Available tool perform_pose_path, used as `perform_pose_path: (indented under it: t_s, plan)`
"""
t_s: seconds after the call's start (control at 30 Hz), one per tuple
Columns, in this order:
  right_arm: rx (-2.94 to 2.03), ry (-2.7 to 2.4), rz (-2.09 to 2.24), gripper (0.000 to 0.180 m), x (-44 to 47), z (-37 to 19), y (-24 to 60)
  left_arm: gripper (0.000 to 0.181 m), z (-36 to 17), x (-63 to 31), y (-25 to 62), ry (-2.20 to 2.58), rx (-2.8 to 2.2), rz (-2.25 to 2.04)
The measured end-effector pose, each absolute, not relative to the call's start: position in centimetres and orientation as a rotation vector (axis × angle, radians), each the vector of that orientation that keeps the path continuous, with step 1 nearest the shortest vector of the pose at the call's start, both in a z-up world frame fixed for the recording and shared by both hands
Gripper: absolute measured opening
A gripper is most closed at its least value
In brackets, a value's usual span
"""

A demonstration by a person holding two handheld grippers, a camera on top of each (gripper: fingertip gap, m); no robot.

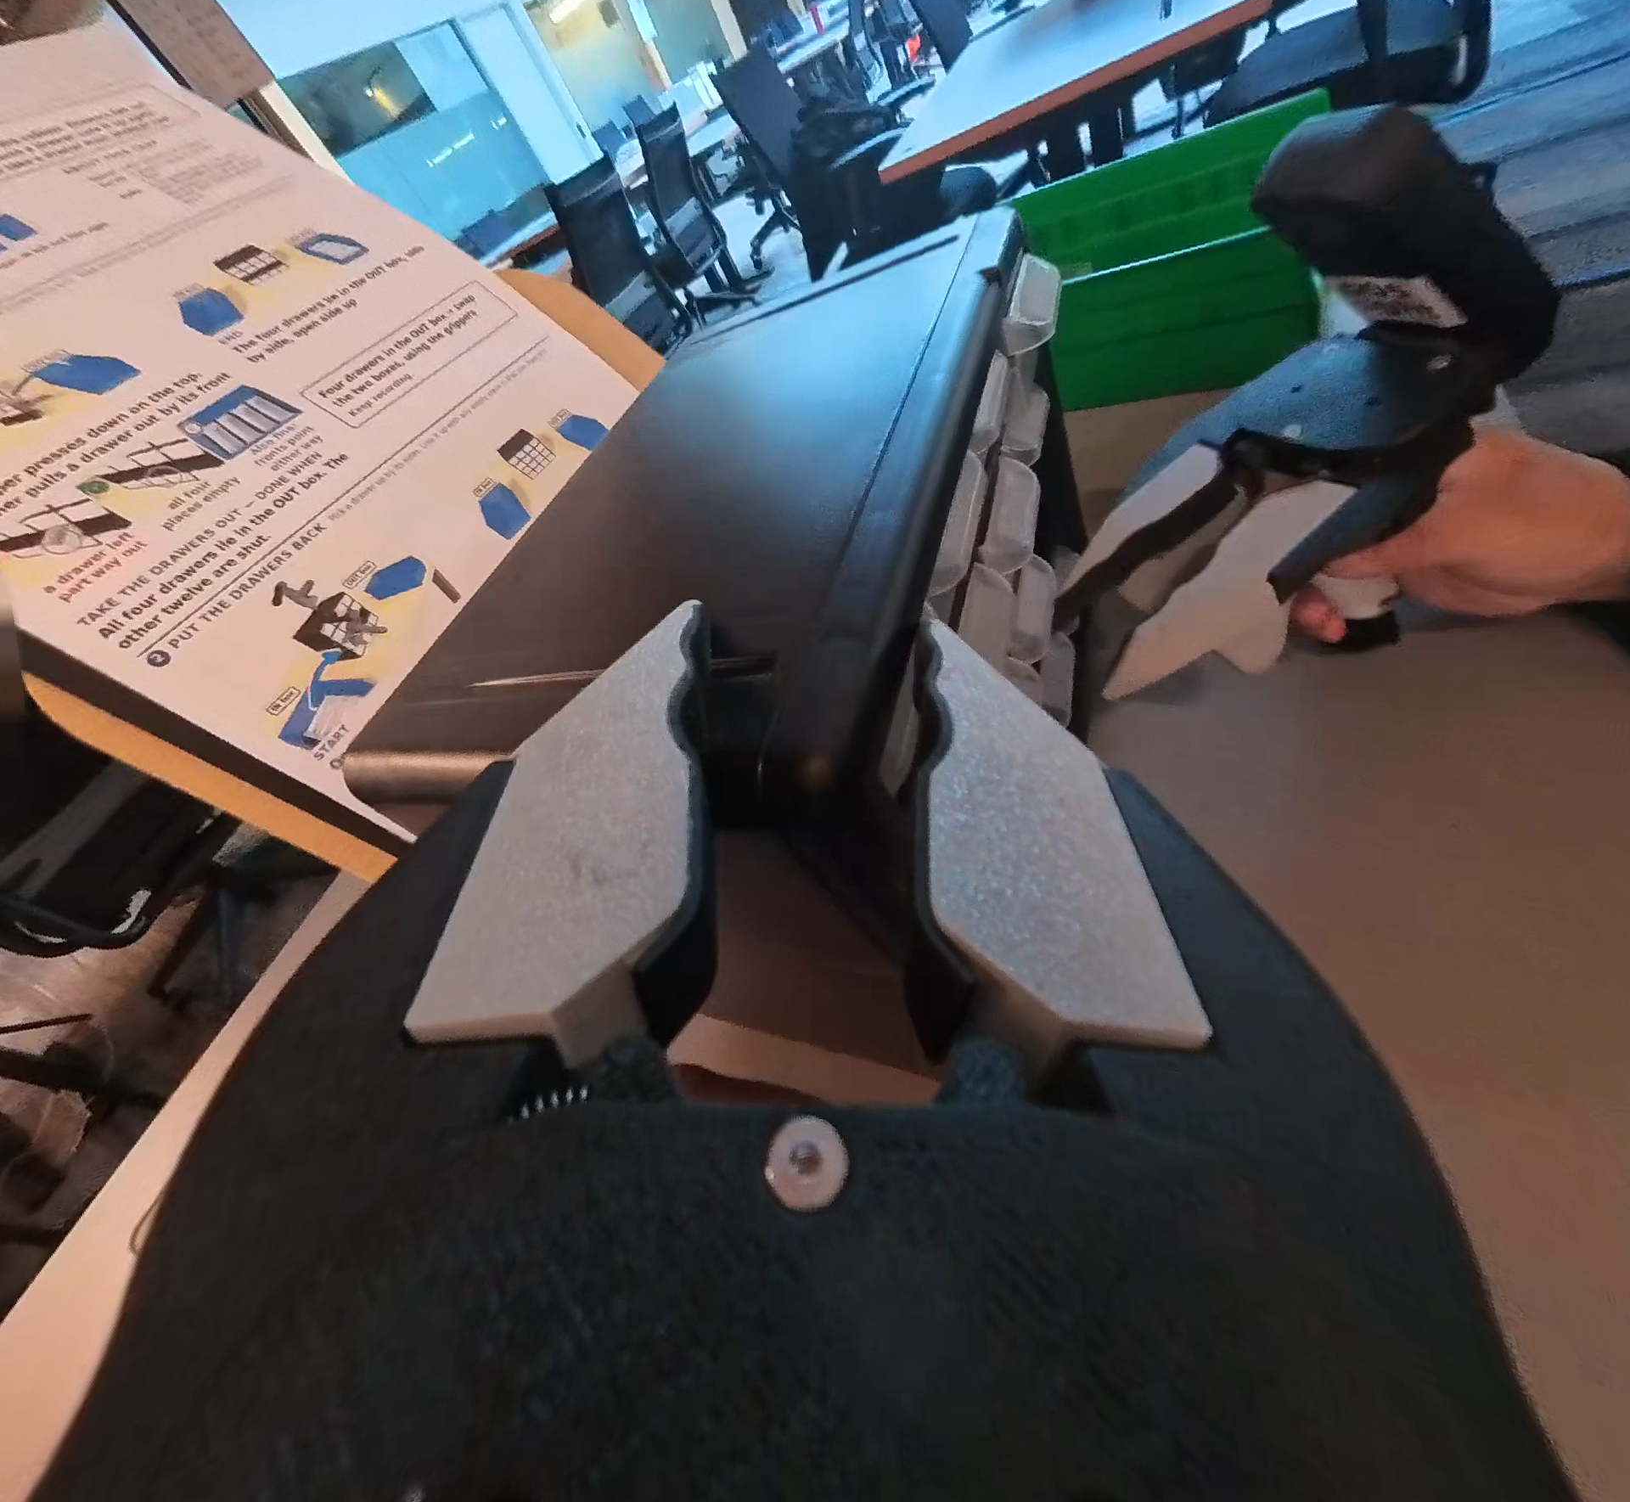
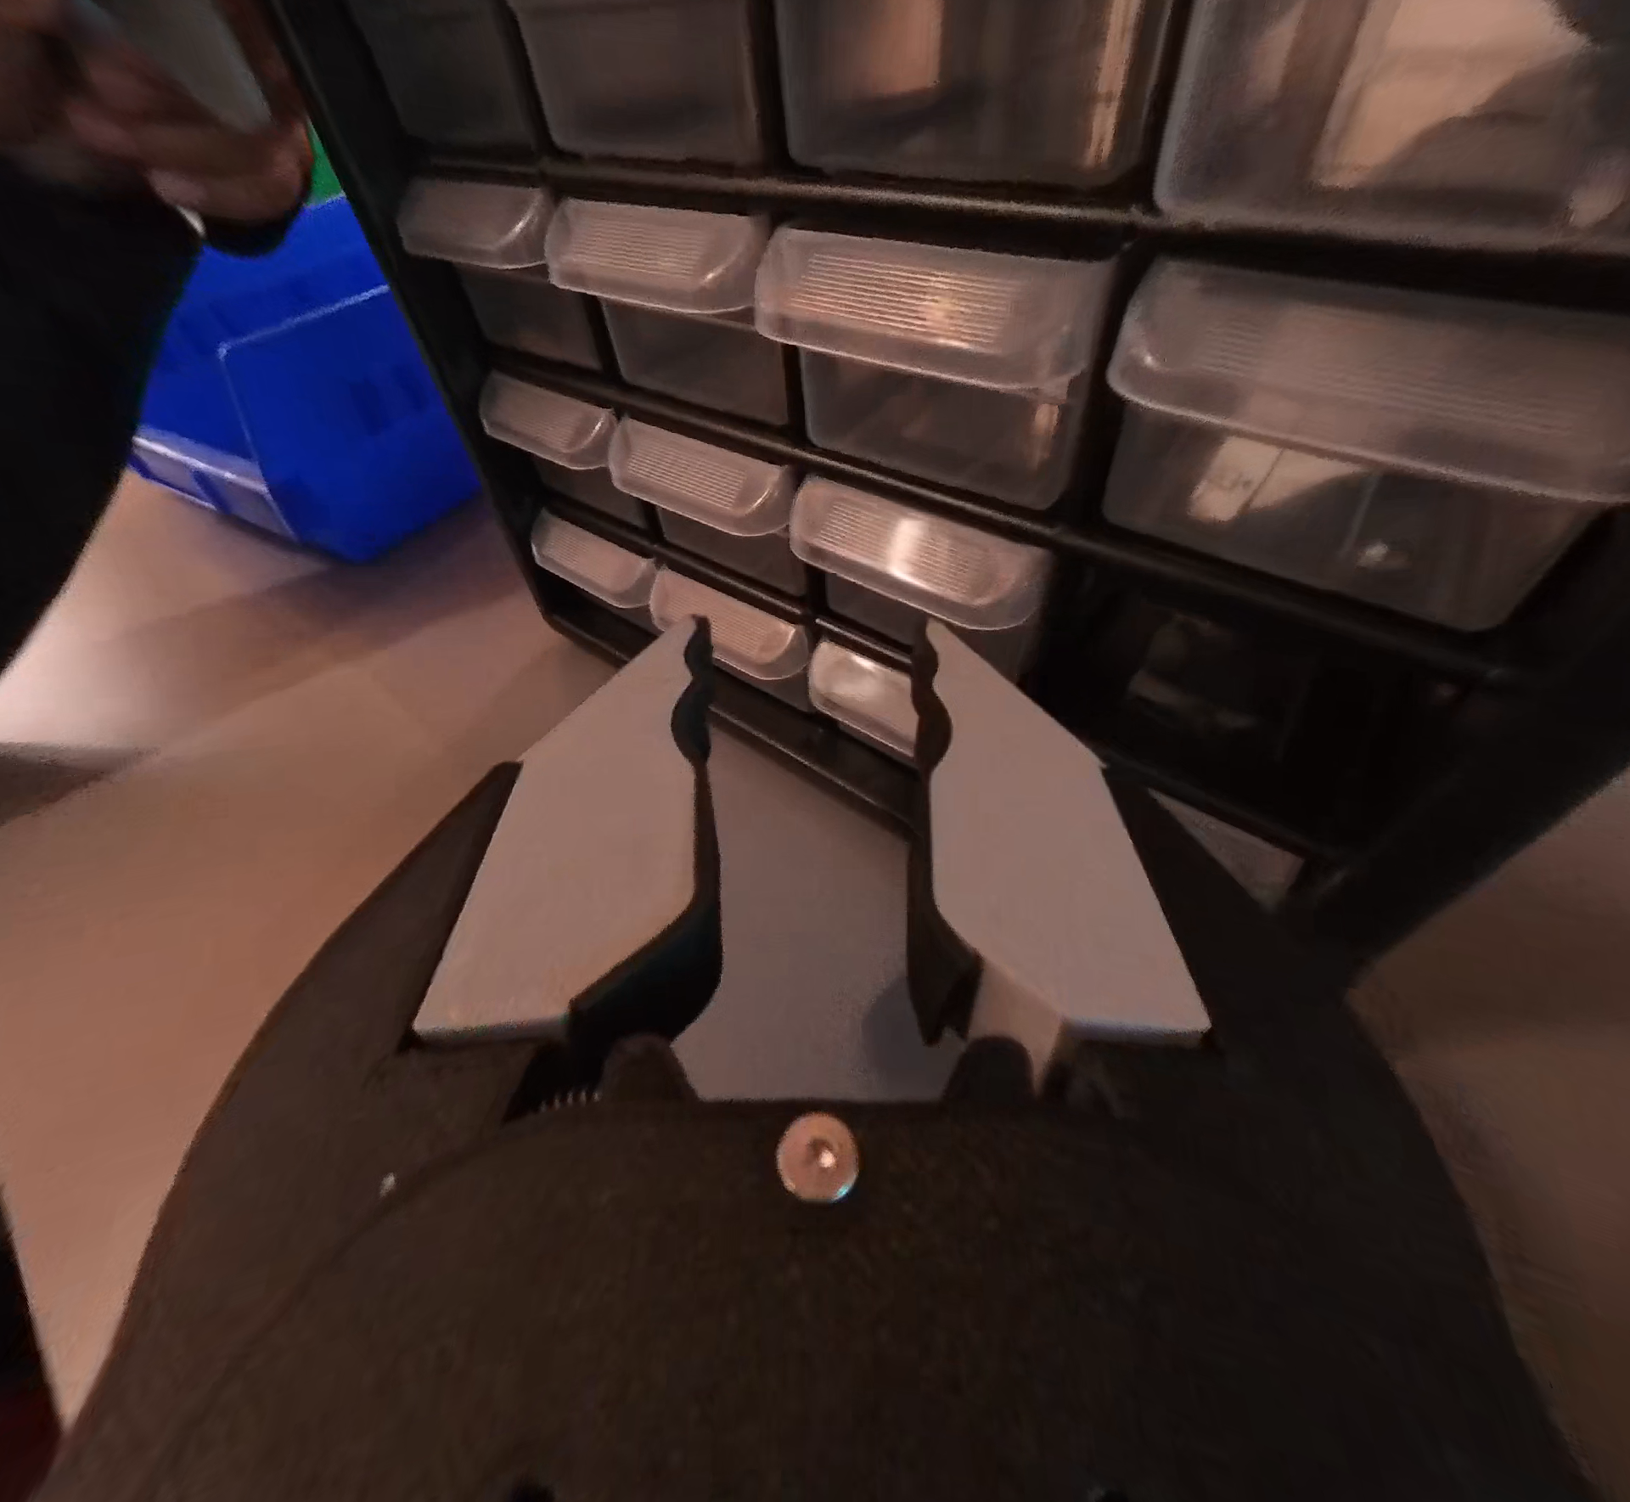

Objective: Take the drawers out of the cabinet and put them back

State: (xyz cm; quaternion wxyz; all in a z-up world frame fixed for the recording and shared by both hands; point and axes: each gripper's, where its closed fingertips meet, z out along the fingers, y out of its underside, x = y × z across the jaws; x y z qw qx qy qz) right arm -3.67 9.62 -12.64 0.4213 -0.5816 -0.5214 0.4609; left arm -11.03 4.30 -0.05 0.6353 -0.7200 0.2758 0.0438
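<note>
Clear plastic drawers (image 2: 926, 348) fill the black cabinet (image 2: 494, 436) just ahead of the right gripper (image 2: 807, 670), parted and empty. Left gripper (image 1: 807, 666), also parted, straddles its top edge; one lower-right slot looks vacant, most drawers left

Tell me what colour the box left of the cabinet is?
Blue, seen best in the right wrist view.

My left tool (image 1: 807, 670) has two flat, speckled grey fingers (image 1: 582, 833) with wavy black inner edges, set in a broad textured black body with a silver screw (image 1: 804, 1161) at its centre and a small coiled spring (image 1: 549, 1098) by the left finger's root. My right tool (image 2: 807, 666) is built the same; seen from the left wrist view, it has a dark pistol-style handle, a bulky black housing on top and a white label.
</note>
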Motion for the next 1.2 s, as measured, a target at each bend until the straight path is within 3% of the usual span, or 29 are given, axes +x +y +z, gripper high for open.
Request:
perform_pose_path:
  t_s: [0.17, 0.33, 0.6, 0.67, 0.7, 0.77, 1.2]
  plan:
    - [-1.556, -1.197, 1.47, 0.038, -4.6, -11.9, 8.7, 0.046, 0.0, -11.1, 4.2, 0.592, -1.57, 0.106]
    - [-1.678, -1.0, 1.708, 0.01, -4.5, -11.8, 10.0, 0.046, 0.2, -11.2, 4.2, 0.589, -1.484, 0.086]
    - [-1.719, -0.816, 2.072, 0.006, -4.3, -11.1, 9.6, 0.047, 0.4, -11.2, 4.1, 0.578, -1.411, 0.079]
    - [-1.679, -0.77, 2.087, 0.026, -3.6, -10.2, 10.1, 0.047, 0.4, -11.2, 4.0, 0.575, -1.401, 0.075]
    - [-1.699, -0.776, 2.053, 0.026, -3.5, -10.4, 10.5, 0.047, 0.4, -11.2, 4.0, 0.573, -1.394, 0.068]
    - [-1.751, -0.807, 1.975, 0.012, -3.8, -11.2, 11.0, 0.047, 0.5, -11.2, 4.0, 0.572, -1.388, 0.059]
    - [-1.747, -0.877, 2.103, 0.005, 1.0, -11.0, 6.0, 0.048, 0.5, -11.2, 4.0, 0.553, -1.369, 0.073]
